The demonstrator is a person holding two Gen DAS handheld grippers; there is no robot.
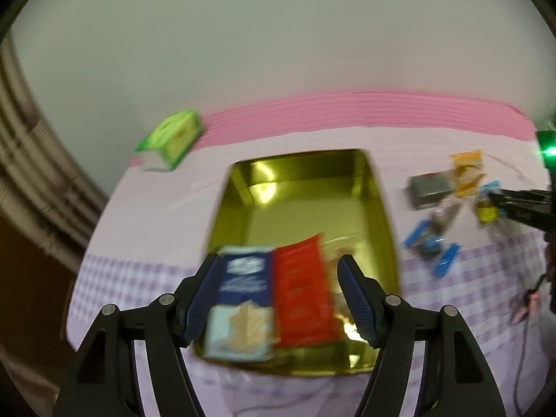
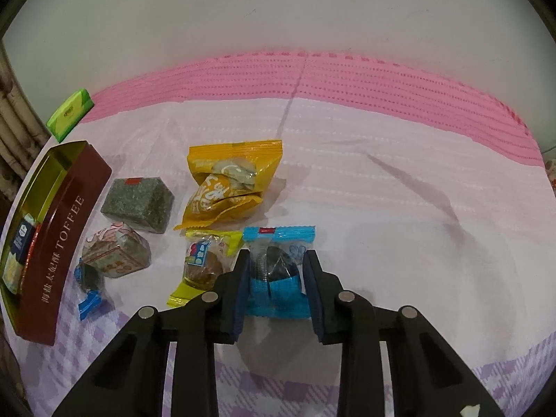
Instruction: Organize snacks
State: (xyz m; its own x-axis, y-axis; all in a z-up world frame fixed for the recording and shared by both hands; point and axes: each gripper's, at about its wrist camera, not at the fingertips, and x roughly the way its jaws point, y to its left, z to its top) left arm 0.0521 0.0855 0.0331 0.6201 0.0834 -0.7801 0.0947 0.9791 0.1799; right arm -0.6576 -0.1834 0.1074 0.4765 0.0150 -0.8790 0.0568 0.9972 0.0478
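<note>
**Right gripper closed on a blue snack packet; left gripper open over the tin**

Left wrist view: the left gripper (image 1: pixel 279 299) stands with its jaws wide apart in the lower middle of the frame, holding nothing. Behind and between its blue-padded fingers (image 1: pixel 203 299) lies the gold-lined rectangular metal tin (image 1: pixel 243 187), its long axis running from the lower centre up toward the middle of the frame. In the tin's near end lie two flat packets side by side: a navy and pale blue packet (image 1: pixel 243 305) on the left and a red packet (image 1: pixel 302 299) on the right, both with their long axes running up the frame along the tin's length. A green carton (image 1: pixel 173 137) sits at upper left on the pink and lilac cloth (image 1: pixel 312 139). At right, well apart from the tin, lies a blurred cluster of loose snacks, with the right gripper (image 1: pixel 500 201) reaching in from the right edge.

Right wrist view: the right gripper (image 2: pixel 276 271) is clamped on a blue-ended clear packet with a dark sweet inside (image 2: pixel 276 260), in the lower middle of the frame. The packet lies between the pads, its long axis pointing up the frame. Just left lies a yellow-ended packet (image 2: pixel 205 264); above them, an orange pouch (image 2: pixel 229 180). Farther left are a grey-green block (image 2: pixel 137 201), a pink-printed wrapped cube (image 2: pixel 116 255) and a small blue packet (image 2: pixel 88 288). The tin stands along the left edge, its brown side reading TOFFEE.
</note>
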